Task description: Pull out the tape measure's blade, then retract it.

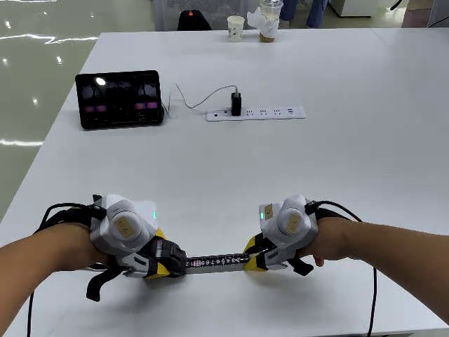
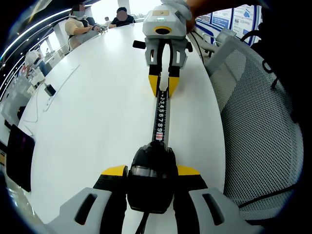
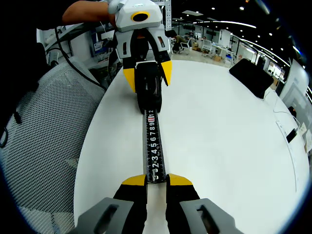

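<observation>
Item under inspection: a black tape measure case [image 2: 151,187], bottom centre of the left gripper view. The left gripper [image 2: 151,171] has its yellow-tipped jaws closed against both sides of the case and holds it firmly.

A dark blade with white numerals [image 3: 153,141] is drawn out of the case in a straight line over the white tabletop [image 1: 295,161]. Whether it touches the surface cannot be told. Its free end is pinched by the right gripper [image 3: 156,181] at the bottom centre of the right gripper view, jaws almost fully closed on it.

In the head view the assembly lies at lower centre by the table's near edge: case at lower left, blade end at lower right.

Other items in the head view:
- a black tablet with lit screen [image 1: 119,98], upper left
- a white power strip [image 1: 270,112] with a black plug [image 1: 236,104], upper centre
- a white paper cup [image 1: 236,27], top edge

A grey mesh chair [image 2: 253,122] is on the right of the left gripper view.
</observation>
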A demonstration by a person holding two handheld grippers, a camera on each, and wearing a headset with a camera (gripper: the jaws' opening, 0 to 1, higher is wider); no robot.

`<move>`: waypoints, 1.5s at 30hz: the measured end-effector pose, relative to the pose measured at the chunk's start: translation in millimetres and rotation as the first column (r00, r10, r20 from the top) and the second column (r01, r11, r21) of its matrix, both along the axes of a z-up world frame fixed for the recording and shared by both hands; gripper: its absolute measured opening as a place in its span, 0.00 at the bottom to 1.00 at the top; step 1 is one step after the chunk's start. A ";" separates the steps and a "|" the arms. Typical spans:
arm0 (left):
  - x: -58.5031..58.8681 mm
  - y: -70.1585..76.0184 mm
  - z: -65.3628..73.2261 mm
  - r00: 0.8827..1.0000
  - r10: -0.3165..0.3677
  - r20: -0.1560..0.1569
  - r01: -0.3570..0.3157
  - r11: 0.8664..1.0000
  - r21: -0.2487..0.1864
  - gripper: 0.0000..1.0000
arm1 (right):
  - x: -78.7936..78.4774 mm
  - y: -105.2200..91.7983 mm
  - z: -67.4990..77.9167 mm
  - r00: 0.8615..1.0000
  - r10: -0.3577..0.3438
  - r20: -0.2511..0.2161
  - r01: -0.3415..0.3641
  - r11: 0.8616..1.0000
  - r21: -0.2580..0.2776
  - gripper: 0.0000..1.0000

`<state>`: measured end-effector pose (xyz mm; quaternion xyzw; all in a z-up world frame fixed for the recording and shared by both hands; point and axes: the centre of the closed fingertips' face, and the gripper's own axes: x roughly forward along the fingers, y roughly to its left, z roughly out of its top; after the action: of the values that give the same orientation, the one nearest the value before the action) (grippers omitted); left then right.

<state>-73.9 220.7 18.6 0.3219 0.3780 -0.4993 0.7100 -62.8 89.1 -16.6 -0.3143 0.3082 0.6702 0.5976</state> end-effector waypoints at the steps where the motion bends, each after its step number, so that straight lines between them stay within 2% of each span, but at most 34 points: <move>1: 0.0 -0.1 0.1 1.000 0.001 0.000 -0.001 1.000 -0.001 0.31 | 0.0 -0.1 0.0 1.000 -0.001 -0.001 0.001 1.000 0.001 0.11; 45: 0.3 -0.5 0.5 1.000 0.001 0.001 -0.001 1.000 0.001 0.31 | 2.4 -25.2 -0.6 1.000 -0.024 -0.018 0.024 1.000 0.001 0.10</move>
<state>-73.6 220.2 19.1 0.3222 0.3780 -0.4988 0.7103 -60.4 63.9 -17.2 -0.3041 0.3170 0.6660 0.6029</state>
